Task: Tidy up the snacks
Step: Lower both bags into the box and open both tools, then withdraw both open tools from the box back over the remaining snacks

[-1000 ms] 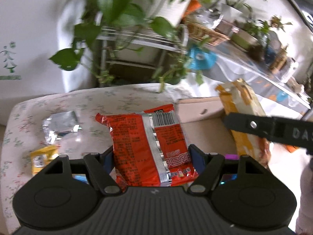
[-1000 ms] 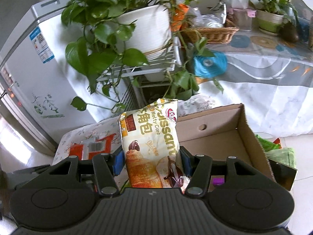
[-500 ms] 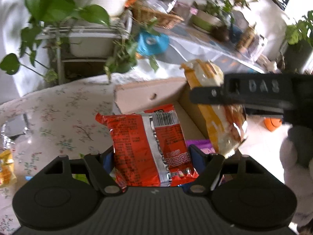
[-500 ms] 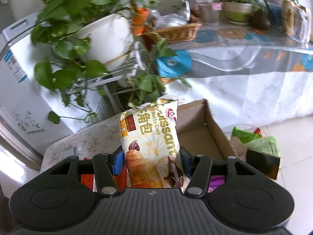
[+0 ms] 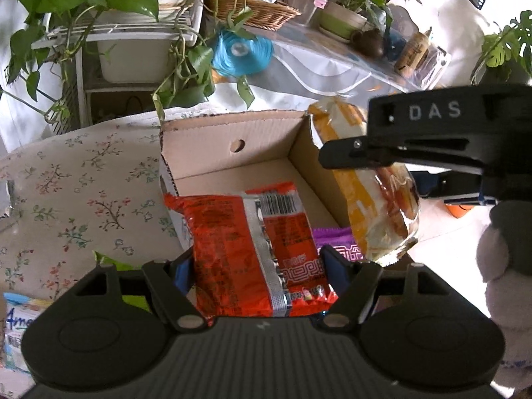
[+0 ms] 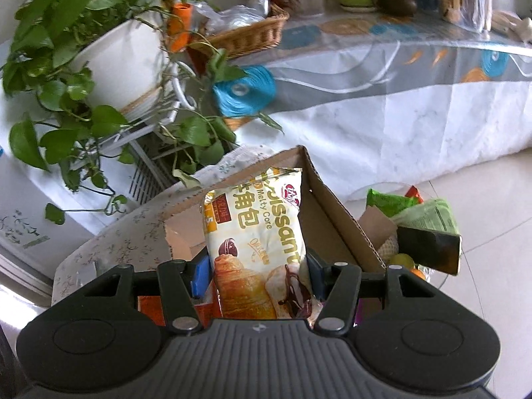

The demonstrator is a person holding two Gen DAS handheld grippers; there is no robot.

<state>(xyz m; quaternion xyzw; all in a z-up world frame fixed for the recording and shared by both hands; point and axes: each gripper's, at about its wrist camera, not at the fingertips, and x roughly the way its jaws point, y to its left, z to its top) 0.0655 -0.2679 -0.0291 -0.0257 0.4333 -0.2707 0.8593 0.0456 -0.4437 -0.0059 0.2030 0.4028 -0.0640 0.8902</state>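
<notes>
Left wrist view showed your left gripper (image 5: 256,262) clamped on the red snack packet (image 5: 249,249) at lower centre, above the cardboard box (image 5: 232,139). Your right gripper (image 6: 259,276) gripped the croissant pack (image 6: 259,242) over the box's right side. Both packs hung close together; if you had dropped them together they could have collided, or the croissant pack could have caught the right wall and slid outside

- Bright, soft daylight; white surfaces far off wash out.
- Fisheye bends the edges, with dark corners.
- Centres sharp; far plants (image 6: 66,66) slightly soft.
</notes>
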